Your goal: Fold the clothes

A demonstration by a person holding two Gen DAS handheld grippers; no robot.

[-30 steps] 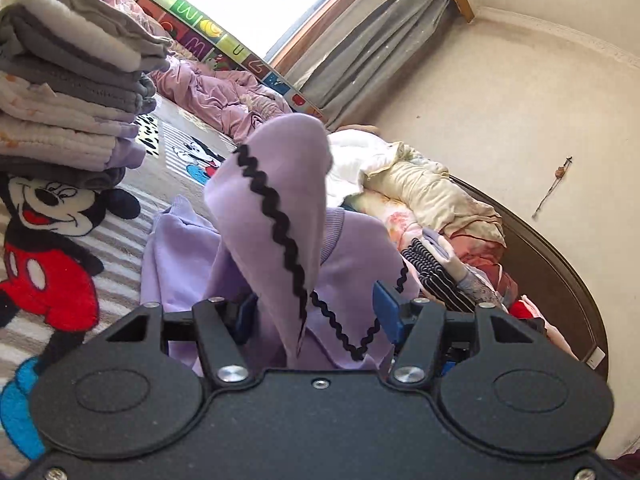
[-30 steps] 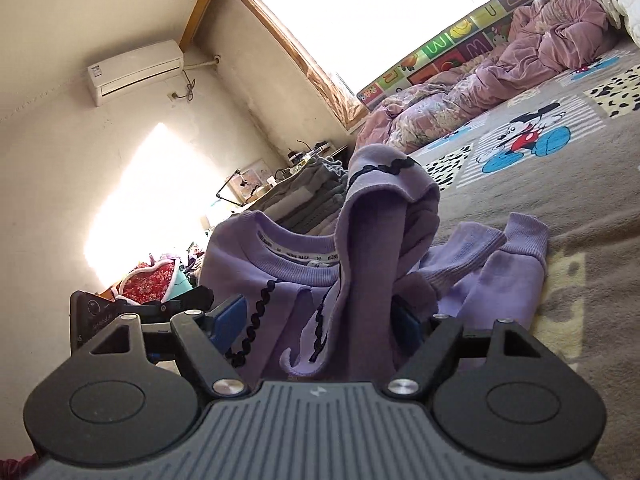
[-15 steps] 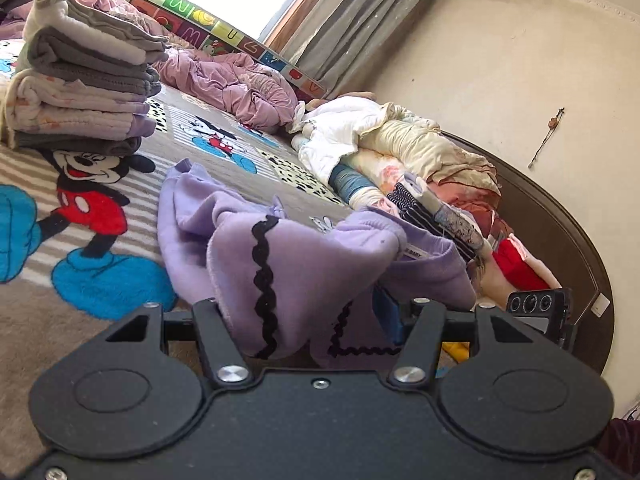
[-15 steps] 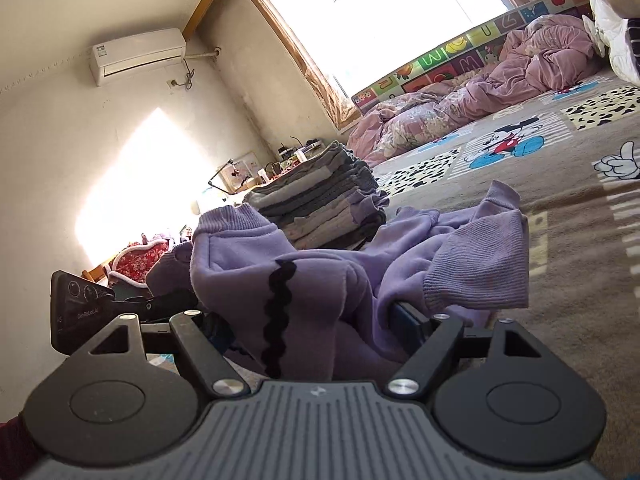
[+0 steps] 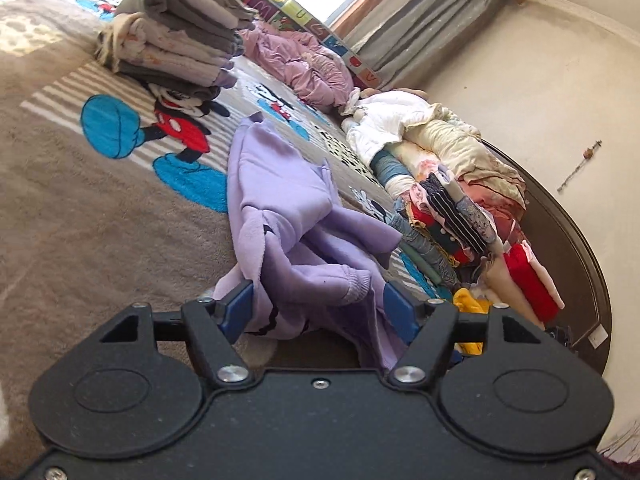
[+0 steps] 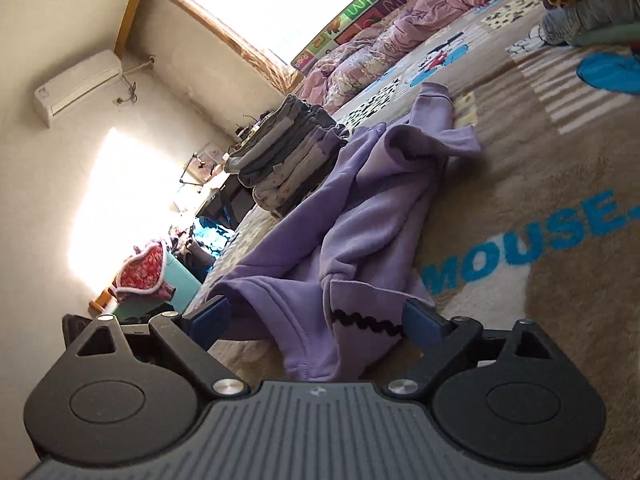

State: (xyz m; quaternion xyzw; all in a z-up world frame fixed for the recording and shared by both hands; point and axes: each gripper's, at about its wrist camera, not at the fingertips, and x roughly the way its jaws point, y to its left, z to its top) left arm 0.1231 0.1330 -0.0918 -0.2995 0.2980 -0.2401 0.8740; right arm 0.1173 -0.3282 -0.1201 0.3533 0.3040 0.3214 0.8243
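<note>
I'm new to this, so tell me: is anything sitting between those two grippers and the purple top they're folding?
Nothing visible. The purple top already lies between the open fingers of the left gripper and the right gripper, whose jaws have just been opening.

Home bedrm: bed blanket (image 5: 100, 208), curtains (image 5: 424, 20), wall AC (image 6: 76, 86)

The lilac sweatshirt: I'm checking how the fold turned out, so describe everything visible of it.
The lilac sweatshirt is soft fleece with black zigzag trim and ribbed cuffs. It lies crumpled, not flat, on the cartoon-print blanket. Its near edges sit between the jaws of the left gripper and the right gripper, which have just been opening.
</note>
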